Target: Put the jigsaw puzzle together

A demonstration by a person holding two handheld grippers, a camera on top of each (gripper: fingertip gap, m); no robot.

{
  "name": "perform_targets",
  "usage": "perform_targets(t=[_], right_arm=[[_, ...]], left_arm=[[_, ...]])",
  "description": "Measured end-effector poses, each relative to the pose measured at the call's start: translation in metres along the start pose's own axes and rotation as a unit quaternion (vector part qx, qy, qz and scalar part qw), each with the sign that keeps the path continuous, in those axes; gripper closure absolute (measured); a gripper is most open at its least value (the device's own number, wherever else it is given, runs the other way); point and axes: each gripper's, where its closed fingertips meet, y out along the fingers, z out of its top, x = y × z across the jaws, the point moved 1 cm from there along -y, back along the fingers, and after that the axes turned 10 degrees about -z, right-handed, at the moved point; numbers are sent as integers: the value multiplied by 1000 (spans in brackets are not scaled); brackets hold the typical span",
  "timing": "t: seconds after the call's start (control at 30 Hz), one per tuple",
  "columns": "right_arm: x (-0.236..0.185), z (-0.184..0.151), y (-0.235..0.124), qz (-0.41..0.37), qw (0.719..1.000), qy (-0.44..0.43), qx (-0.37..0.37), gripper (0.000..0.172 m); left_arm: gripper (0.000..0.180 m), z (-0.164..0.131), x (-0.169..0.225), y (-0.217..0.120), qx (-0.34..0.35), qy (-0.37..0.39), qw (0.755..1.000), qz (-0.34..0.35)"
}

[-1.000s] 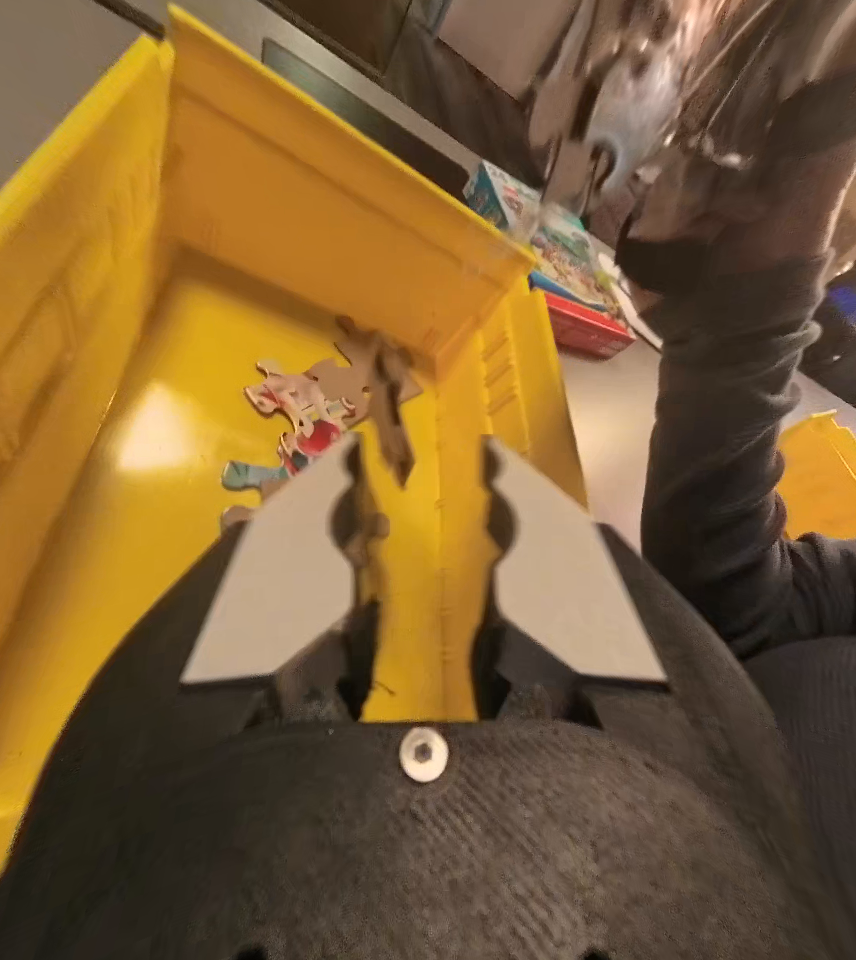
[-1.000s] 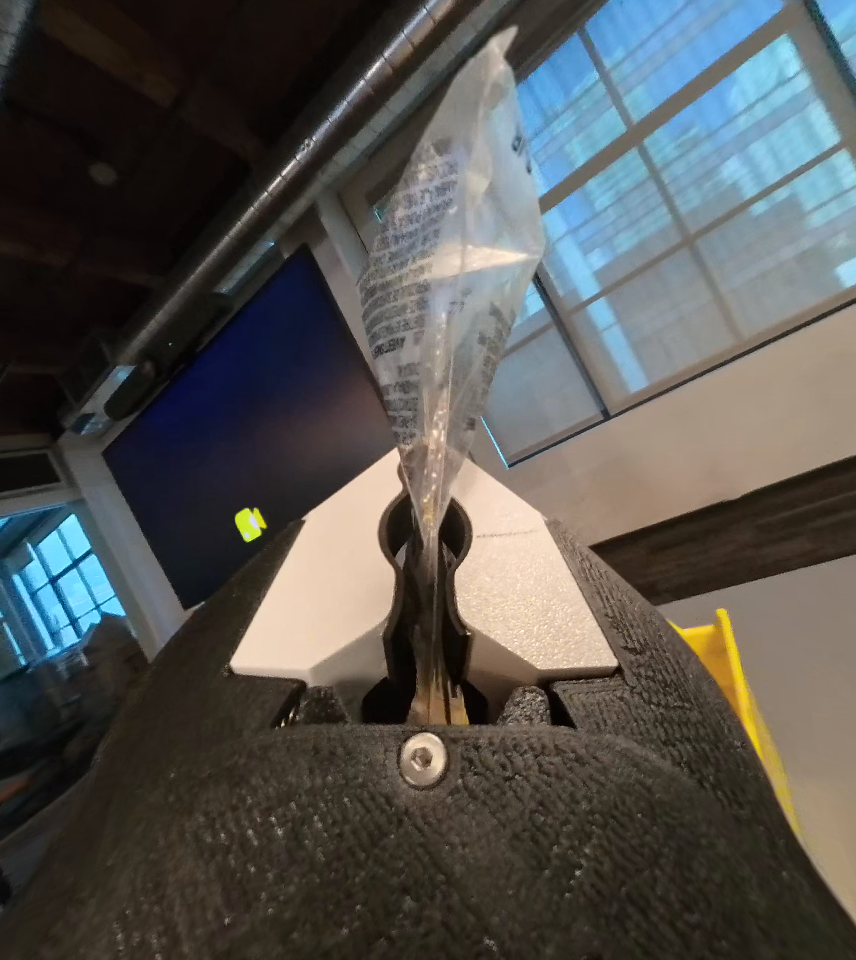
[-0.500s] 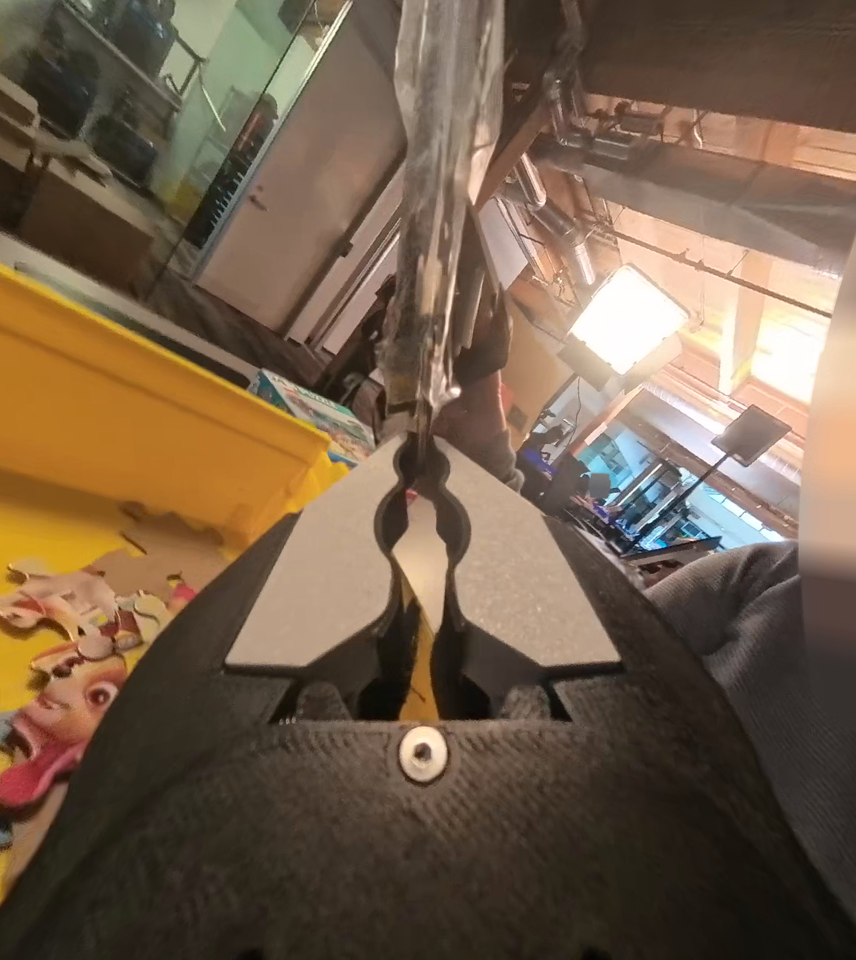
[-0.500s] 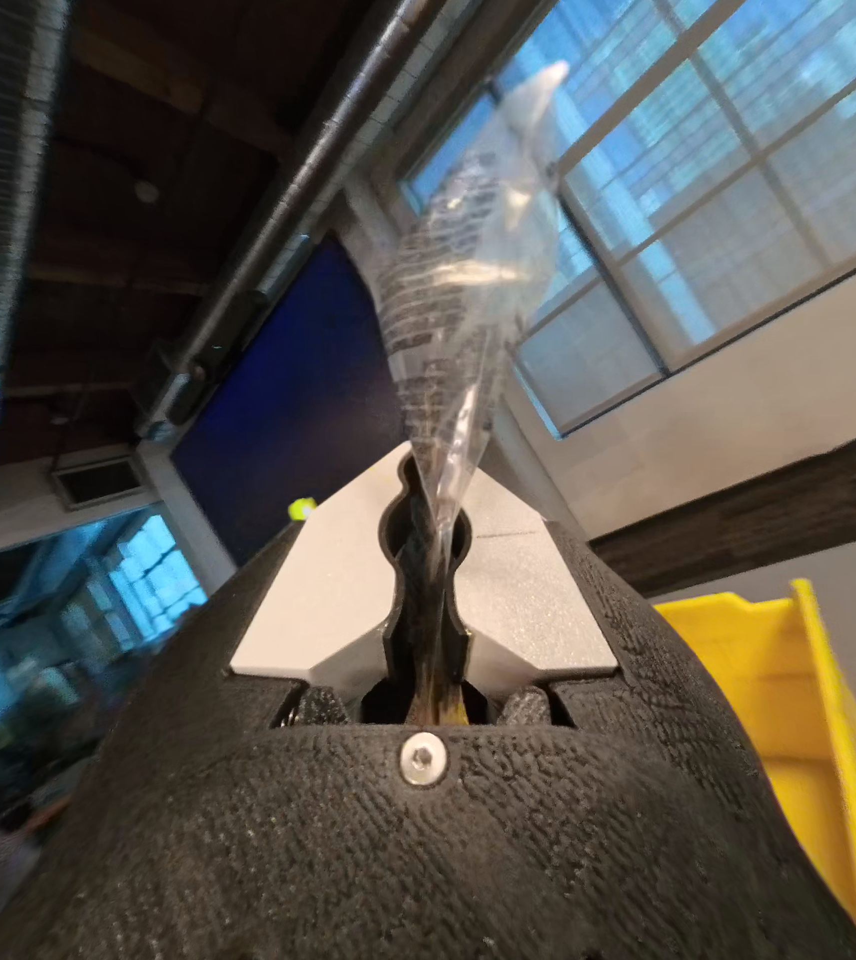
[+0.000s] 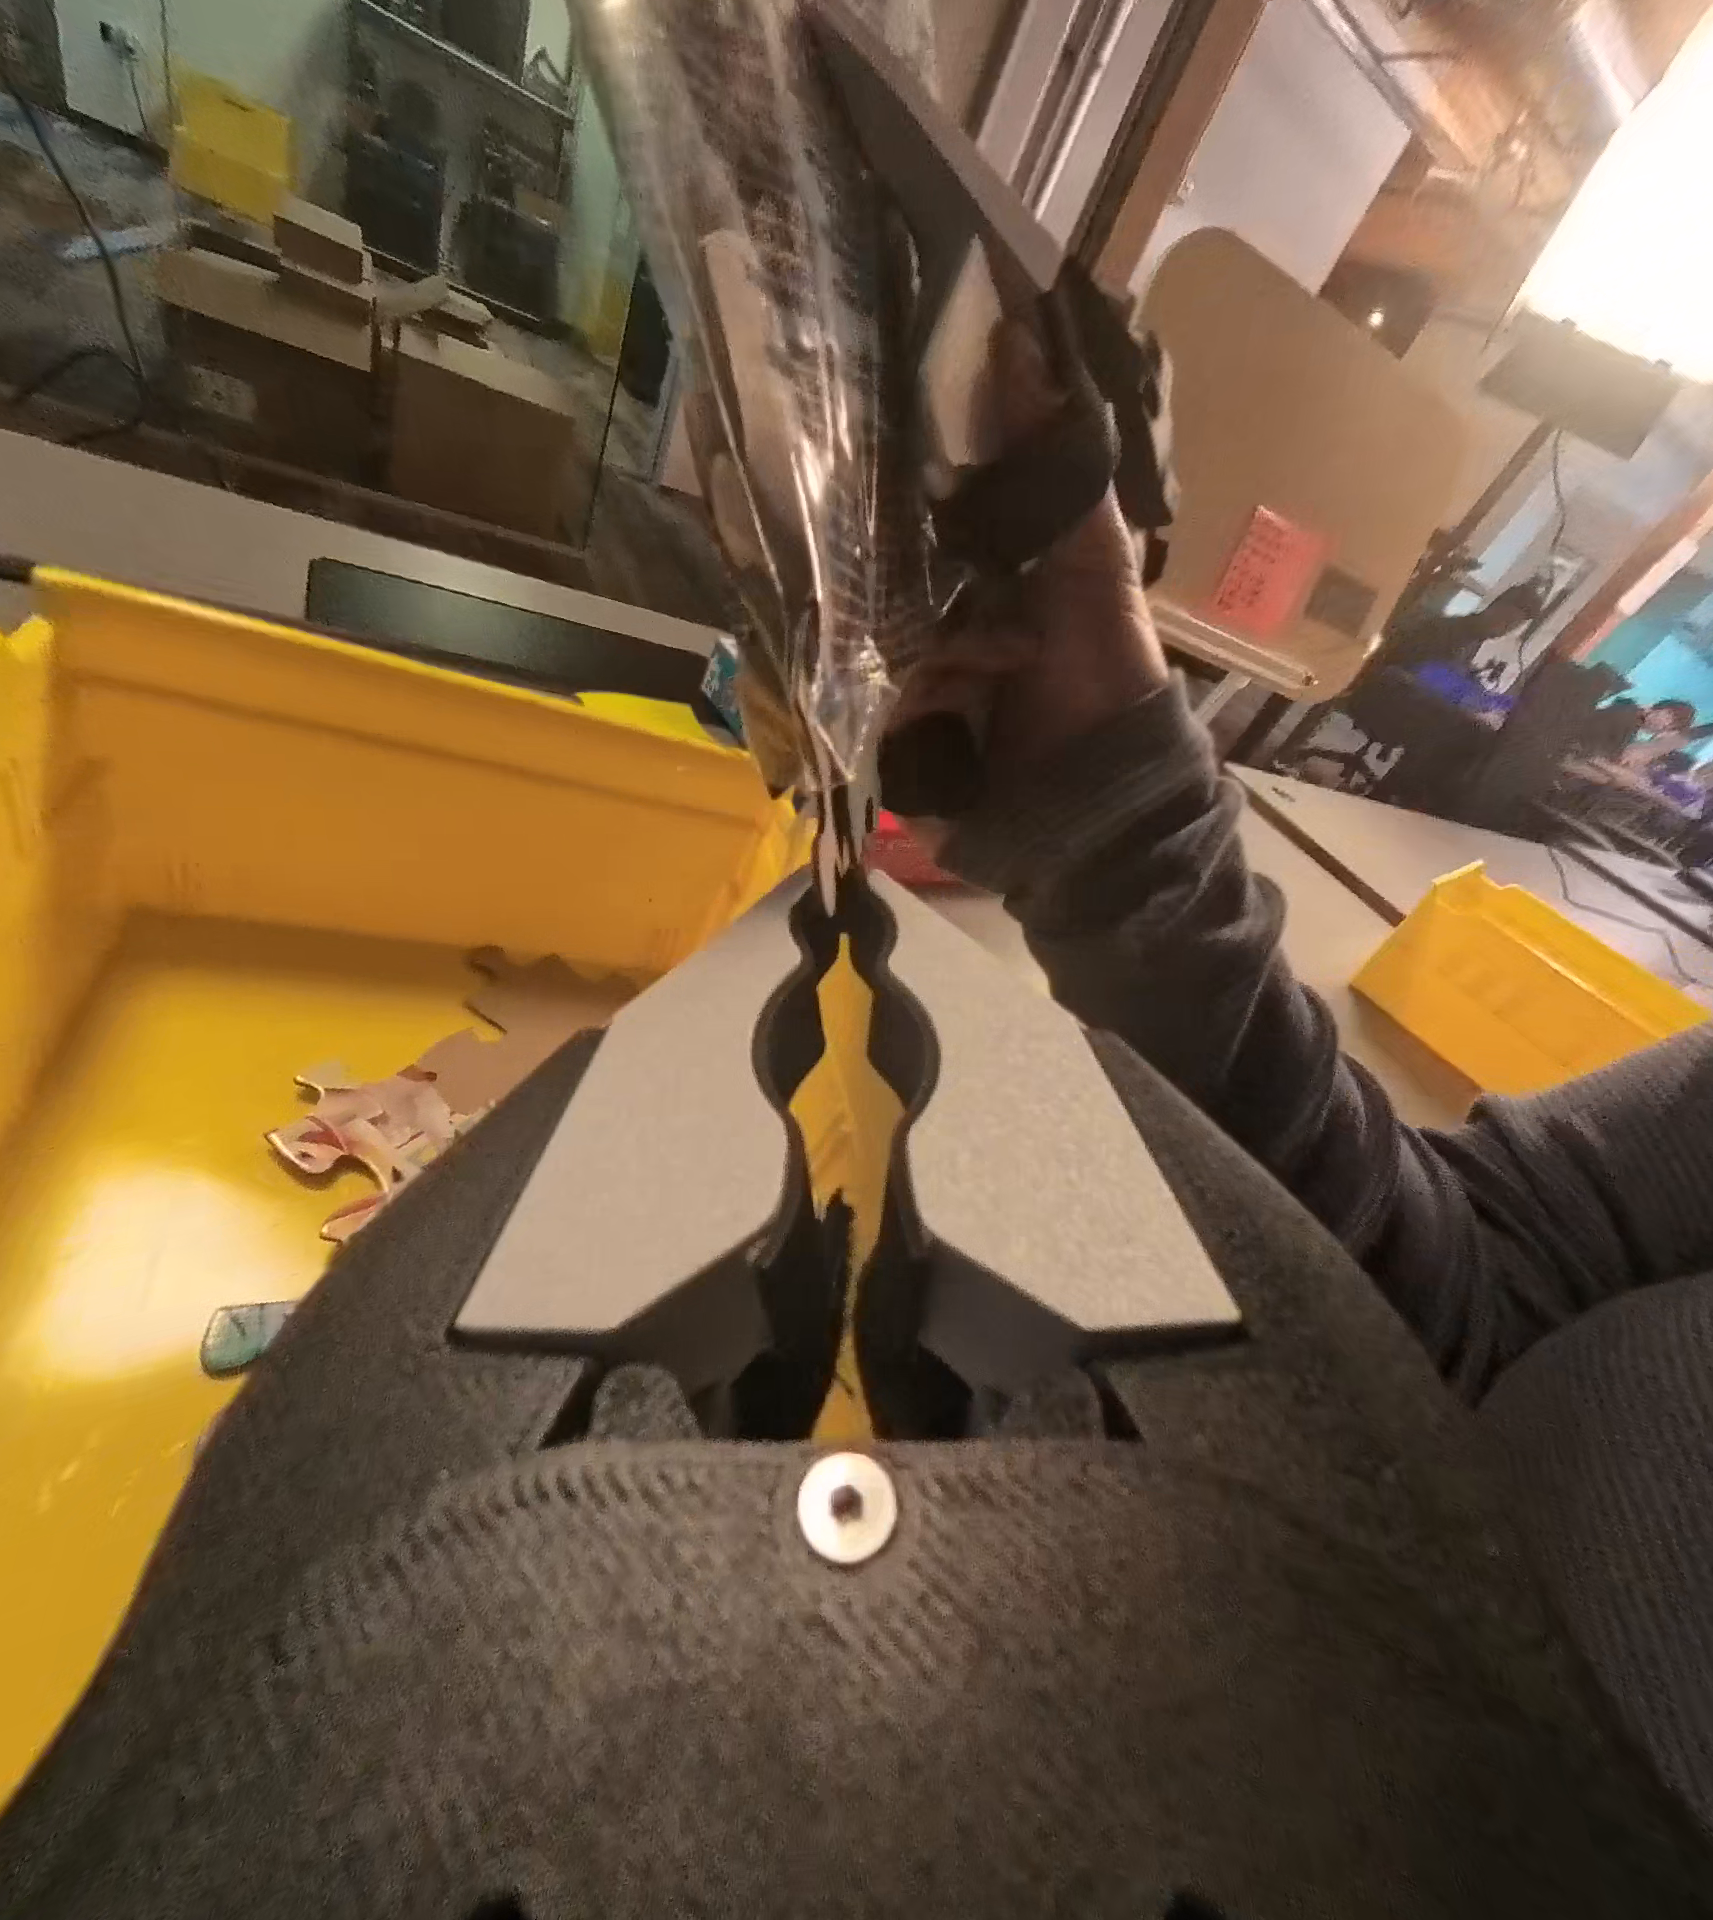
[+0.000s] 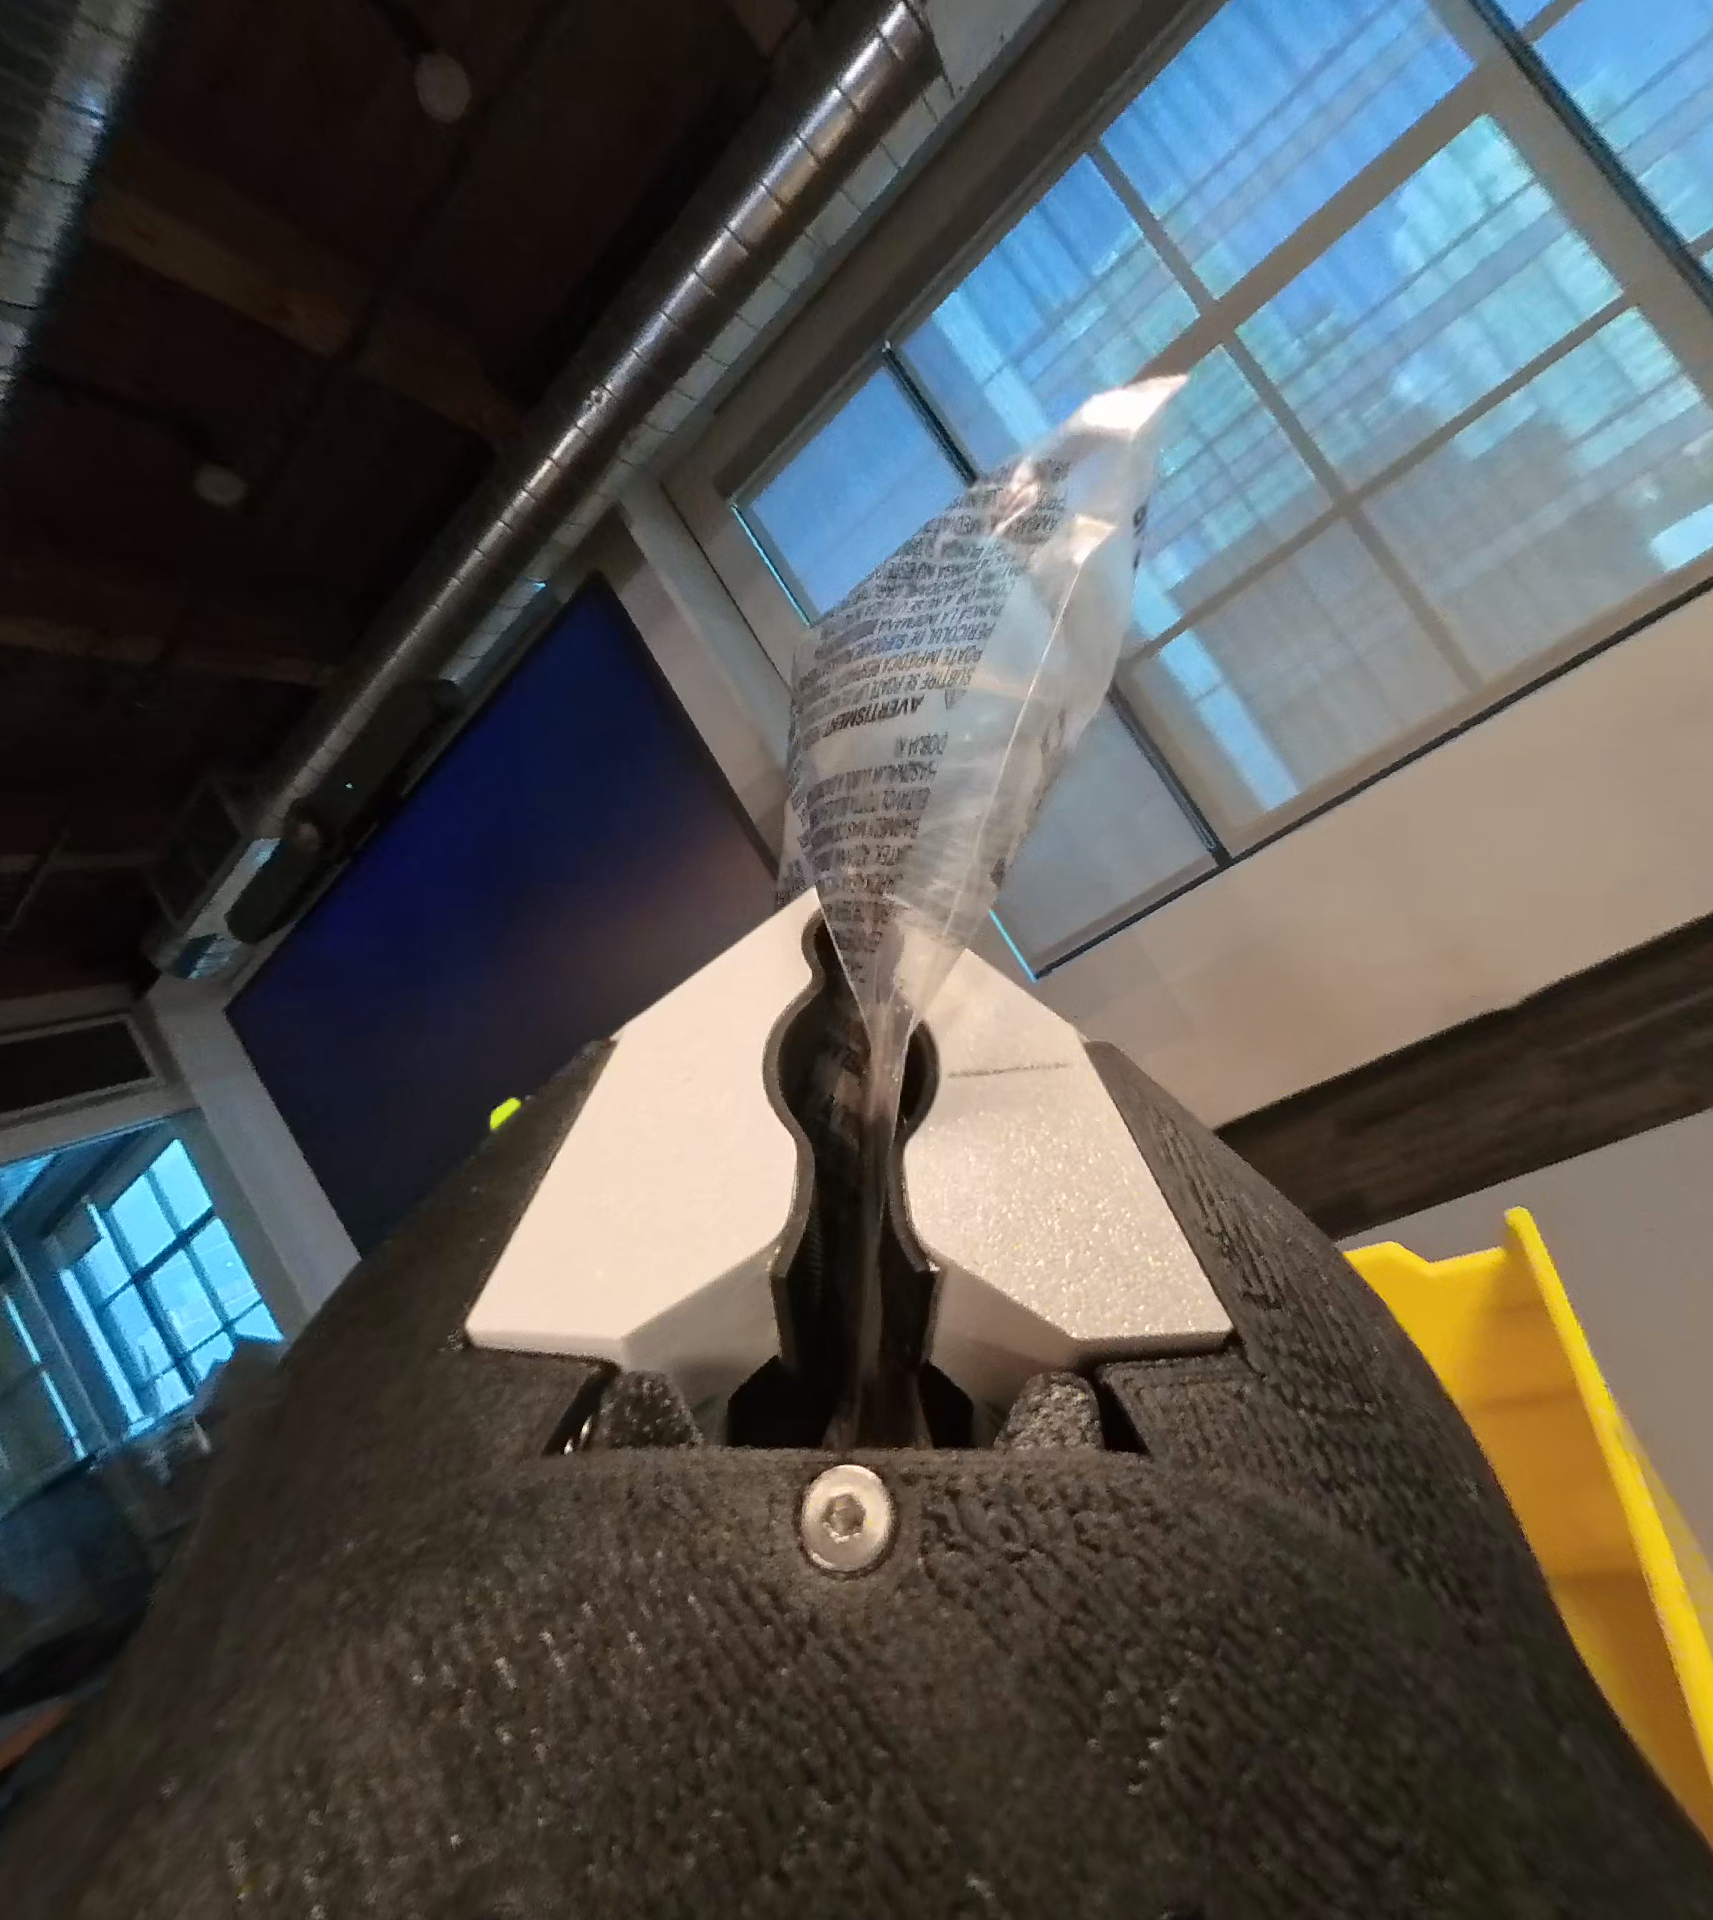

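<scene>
Bag [image 5: 810, 416], clear plastic with print, hangs stretched between your two tools above the right end of the bin [image 5: 312, 748]. At left, puzzle pieces [image 5: 374, 1122] lie loose on the bin floor. At centre, the left gripper [image 5: 836, 894] is pressed together on the bag's thin lower tip. Above and to the right, your hand [image 5: 1039, 644] carries the other tool at the bag's upper part, and a second bin [image 5: 1517, 997] stands well apart at far right. In the right wrist view, the right gripper [image 6: 857, 935] pinches a gathered corner of the bag [image 6: 935, 675], and film fans out past the fingertips. Finding: the left hold is only on a sliver of film, so keep both pinches firm and pull evenly, without jerking. Change noted: a second ago the left jaws stood spread over the bin and the bag was not between them; the right hold is unchanged.
</scene>
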Motion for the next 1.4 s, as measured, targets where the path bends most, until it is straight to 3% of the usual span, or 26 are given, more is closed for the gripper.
perform_targets(t=[0.07,0.17,0.23,0.27,0.3,0.57,0.67,0.8,0.97,1.03,1.1,1.2,1.4], right_arm=[[-3,2,-1,13,1000,2,0,172],[-15,1,-3,66,997,9,-31,172],[-17,2,-5,82,996,15,-36,172],[-16,2,-5,80,996,14,-34,172],[-17,3,-6,82,996,16,-28,172],[-27,22,-7,99,986,85,104,172],[-29,22,-7,97,982,99,131,172],[-32,11,3,84,994,33,68,172],[-14,24,-9,-14,987,-159,32,112],[-24,24,-12,-9,975,-223,21,102],[-38,13,-9,9,959,-283,-3,88],[-46,-20,-4,26,920,-384,-69,83],[-29,-69,-15,66,853,-486,-179,91]], left_arm=[[180,5,2,-3,6,-14,1000,-11],[180,21,3,-13,71,-54,995,-45],[160,33,5,-18,122,-67,988,-67],[175,33,4,-18,125,-70,987,-72],[178,32,3,-17,124,-64,988,-69],[178,40,13,-10,220,-49,969,-103],[179,37,15,-10,251,-77,957,-126],[179,40,6,-25,211,-12,975,-71],[179,45,-17,-61,111,149,977,103],[179,48,-17,-66,80,192,970,129],[179,51,-15,-66,50,225,964,132],[179,50,-10,-58,-11,270,957,106],[179,56,14,-47,-48,299,953,-13]])
